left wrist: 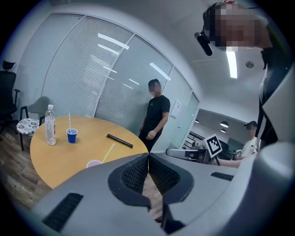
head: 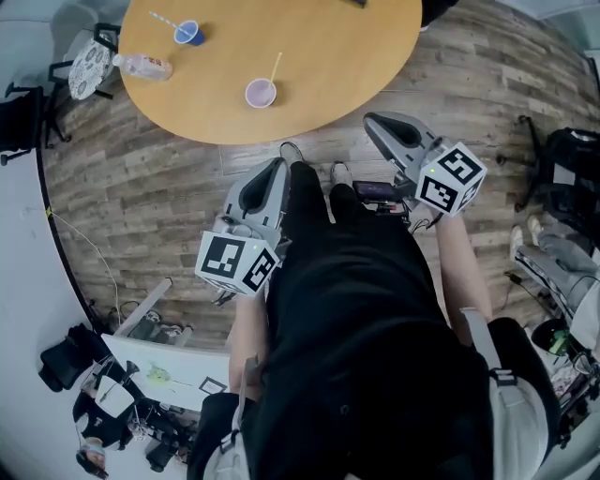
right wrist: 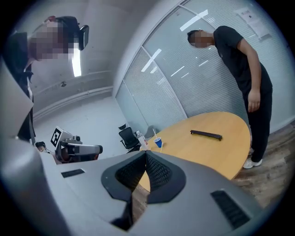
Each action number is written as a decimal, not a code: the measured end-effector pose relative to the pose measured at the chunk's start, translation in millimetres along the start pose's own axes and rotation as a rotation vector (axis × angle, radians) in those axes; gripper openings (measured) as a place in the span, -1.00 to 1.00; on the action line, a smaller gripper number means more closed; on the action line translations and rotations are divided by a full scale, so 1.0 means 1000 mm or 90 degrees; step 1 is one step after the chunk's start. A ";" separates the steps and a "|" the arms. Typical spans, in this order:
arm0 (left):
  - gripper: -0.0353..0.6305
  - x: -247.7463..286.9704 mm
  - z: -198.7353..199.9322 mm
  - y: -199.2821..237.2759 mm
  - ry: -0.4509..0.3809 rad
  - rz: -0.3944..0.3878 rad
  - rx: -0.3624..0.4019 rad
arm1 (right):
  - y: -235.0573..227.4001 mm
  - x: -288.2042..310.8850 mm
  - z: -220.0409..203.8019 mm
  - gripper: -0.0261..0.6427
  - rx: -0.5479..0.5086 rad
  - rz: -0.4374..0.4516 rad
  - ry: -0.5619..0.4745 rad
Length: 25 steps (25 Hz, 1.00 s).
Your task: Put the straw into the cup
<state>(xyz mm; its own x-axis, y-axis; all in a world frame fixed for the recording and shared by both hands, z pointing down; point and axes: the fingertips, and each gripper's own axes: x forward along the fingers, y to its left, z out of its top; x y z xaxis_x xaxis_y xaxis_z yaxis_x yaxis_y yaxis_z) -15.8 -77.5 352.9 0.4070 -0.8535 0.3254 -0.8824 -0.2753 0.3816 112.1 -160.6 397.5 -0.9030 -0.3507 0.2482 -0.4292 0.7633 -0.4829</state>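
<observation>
Well, the left tongs (head: 275,167) and right tongs (head: 372,122) were shut and empty, while the yellow straw (head: 276,67) lay by the pale cup (head: 261,93) on the surface (head: 328,47), pointing 1 o'clock, at 12 o'clock from the nearer left tongs.

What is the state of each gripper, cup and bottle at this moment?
Left gripper: shut, empty.
Right gripper: shut, empty.
Blue cup: upright, striped straw inside.
Pale purple cup: upright, yellow straw inside.
Water bottle: upright, cap on.
</observation>
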 end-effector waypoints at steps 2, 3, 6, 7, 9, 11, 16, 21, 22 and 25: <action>-0.85 -0.008 -0.011 -0.011 -0.001 0.013 -0.006 | 0.003 -0.015 -0.011 -0.87 0.012 0.004 0.002; -0.85 -0.013 -0.016 -0.015 -0.002 0.019 -0.009 | 0.006 -0.020 -0.015 -0.87 0.016 0.008 0.002; -0.85 -0.031 -0.027 -0.021 -0.007 0.031 -0.013 | 0.021 -0.028 -0.025 -0.87 0.017 0.021 0.003; -0.85 -0.036 -0.029 -0.023 -0.009 0.034 -0.012 | 0.026 -0.031 -0.026 -0.87 0.014 0.026 0.002; -0.85 -0.044 -0.030 -0.025 -0.015 0.037 -0.010 | 0.036 -0.036 -0.026 -0.87 0.012 0.032 -0.004; -0.85 -0.050 -0.028 -0.027 -0.027 0.036 -0.008 | 0.042 -0.040 -0.023 -0.87 0.008 0.035 -0.014; -0.85 -0.064 -0.023 -0.034 -0.034 0.019 -0.002 | 0.060 -0.045 -0.015 -0.87 -0.004 0.032 -0.035; -0.85 -0.091 -0.036 -0.035 -0.041 0.001 0.004 | 0.090 -0.051 -0.020 -0.87 -0.021 0.026 -0.045; -0.85 -0.099 -0.040 -0.035 -0.041 -0.001 0.005 | 0.098 -0.052 -0.024 -0.87 -0.026 0.025 -0.044; -0.85 -0.125 -0.051 -0.034 -0.043 -0.006 0.010 | 0.123 -0.055 -0.036 -0.87 -0.040 0.019 -0.042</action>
<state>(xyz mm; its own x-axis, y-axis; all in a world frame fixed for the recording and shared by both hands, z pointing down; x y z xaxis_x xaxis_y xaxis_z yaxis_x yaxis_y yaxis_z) -24.6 60.6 343.0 0.3988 -0.8784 0.2632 -0.8824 -0.2894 0.3710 110.0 -28.1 354.3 -0.9156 -0.3606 0.1777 -0.4018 0.8060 -0.4347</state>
